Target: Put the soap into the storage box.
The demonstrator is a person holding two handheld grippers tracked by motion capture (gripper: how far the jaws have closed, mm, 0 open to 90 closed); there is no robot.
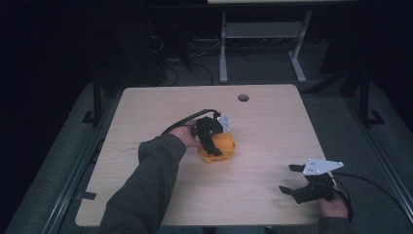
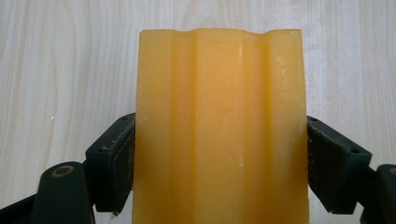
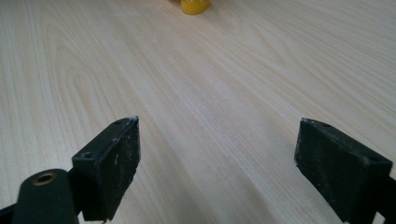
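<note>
Clamping the stiff, waxy-looking block (image 2: 219, 126) across its flat sides, your left gripper (image 1: 210, 139) gripped it well, while your right gripper (image 1: 299, 180) stood open.

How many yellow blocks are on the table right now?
1. The yellow block sits near the table's middle, clamped between the left gripper's jaws. The right gripper is open and empty.

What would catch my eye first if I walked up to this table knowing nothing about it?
The bright yellow-orange block near the middle of the pale wooden table stands out, clamped between the jaws of the left gripper. Close up, its ridged face sits between the black pads. The right gripper rests open at the near right corner, holding nothing.
</note>
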